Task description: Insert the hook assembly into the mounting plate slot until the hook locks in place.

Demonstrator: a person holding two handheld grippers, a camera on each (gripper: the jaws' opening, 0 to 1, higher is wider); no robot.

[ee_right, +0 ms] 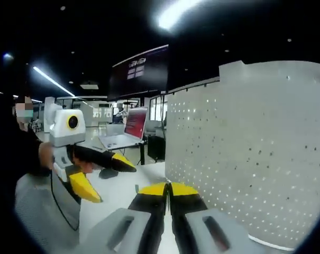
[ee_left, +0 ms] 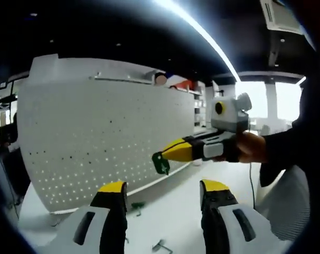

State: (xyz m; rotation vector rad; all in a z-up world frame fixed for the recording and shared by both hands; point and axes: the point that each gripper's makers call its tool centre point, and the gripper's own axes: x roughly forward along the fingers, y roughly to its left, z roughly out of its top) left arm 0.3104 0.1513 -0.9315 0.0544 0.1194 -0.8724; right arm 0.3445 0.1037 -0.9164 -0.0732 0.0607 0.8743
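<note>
Two grippers near pegboard [ee_left: 96, 143]: right gripper [ee_left: 162, 159] pinches green hook [ee_left: 161, 164]; left gripper [ee_left: 162, 193] spread wide, empty. Best: square hook to slot, press straight.

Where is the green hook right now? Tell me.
In the left gripper view, the green hook sits pinched at the right gripper's tip, right of centre, just before the white pegboard.

An open laptop [ee_right: 127, 132] is sitting on a desk behind, its screen glowing reddish, while a dark wall display [ee_right: 140, 73] is hanging above it. A long ceiling light strip [ee_left: 202, 33] is blazing overhead, and bright windows [ee_left: 271, 103] are shining at the far end of the room.
</note>
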